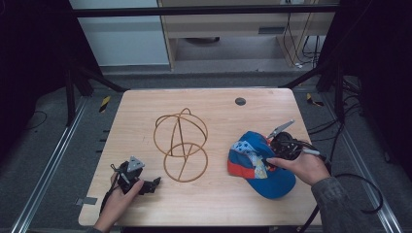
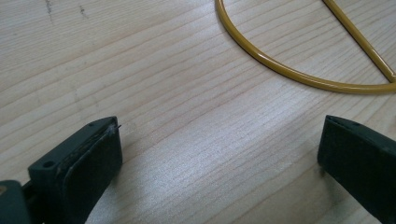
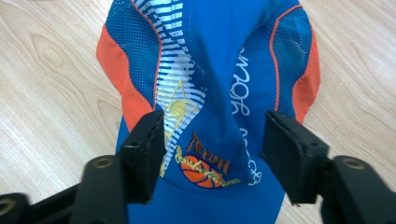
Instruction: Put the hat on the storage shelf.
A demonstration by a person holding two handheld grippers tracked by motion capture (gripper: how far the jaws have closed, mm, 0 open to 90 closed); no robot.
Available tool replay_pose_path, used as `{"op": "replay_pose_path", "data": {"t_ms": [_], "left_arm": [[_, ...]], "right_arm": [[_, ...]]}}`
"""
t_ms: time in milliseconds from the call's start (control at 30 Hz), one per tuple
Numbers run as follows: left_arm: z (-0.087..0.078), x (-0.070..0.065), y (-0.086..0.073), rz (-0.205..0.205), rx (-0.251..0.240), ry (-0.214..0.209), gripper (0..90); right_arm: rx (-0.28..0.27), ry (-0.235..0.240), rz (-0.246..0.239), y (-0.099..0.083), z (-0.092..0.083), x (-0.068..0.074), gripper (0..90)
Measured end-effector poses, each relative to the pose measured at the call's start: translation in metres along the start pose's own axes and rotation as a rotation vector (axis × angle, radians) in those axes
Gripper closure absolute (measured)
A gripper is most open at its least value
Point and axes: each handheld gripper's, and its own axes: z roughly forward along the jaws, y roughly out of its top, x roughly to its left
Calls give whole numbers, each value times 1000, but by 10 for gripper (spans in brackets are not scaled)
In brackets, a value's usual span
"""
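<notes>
Two fingers of the right gripper (image 3: 212, 158) stand open on either side of the blue cap's (image 3: 215, 70) front, on the wooden surface (image 1: 214, 194). Left gripper (image 2: 219, 154) fingers are open, empty, just beside the yellow wire frame (image 1: 180, 144).

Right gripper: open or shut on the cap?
Open. The right gripper has its jaws spread on either side of the blue cap, with fabric showing between them.
</notes>
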Motion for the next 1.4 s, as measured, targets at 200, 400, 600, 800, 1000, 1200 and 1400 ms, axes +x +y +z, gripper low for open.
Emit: {"op": "replay_pose_path", "data": {"t_ms": [200, 400, 600, 800, 1000, 1200, 1400], "left_arm": [[0, 0, 0, 0, 0, 0, 0], [0, 0, 0, 0, 0, 0, 0], [0, 0, 0, 0, 0, 0, 0], [0, 0, 0, 0, 0, 0, 0], [0, 0, 0, 0, 0, 0, 0], [0, 0, 0, 0, 0, 0, 0], [0, 0, 0, 0, 0, 0, 0]], "right_arm": [[29, 24, 8, 6, 7, -3, 585], [38, 27, 19, 10, 10, -6, 667], [29, 27, 23, 12, 11, -8, 708], [34, 31, 24, 13, 12, -8, 746], [28, 28, 28, 12, 10, -8, 775], [25, 33, 33, 12, 9, -8, 799], [18, 40, 35, 12, 7, -8, 891]]}}
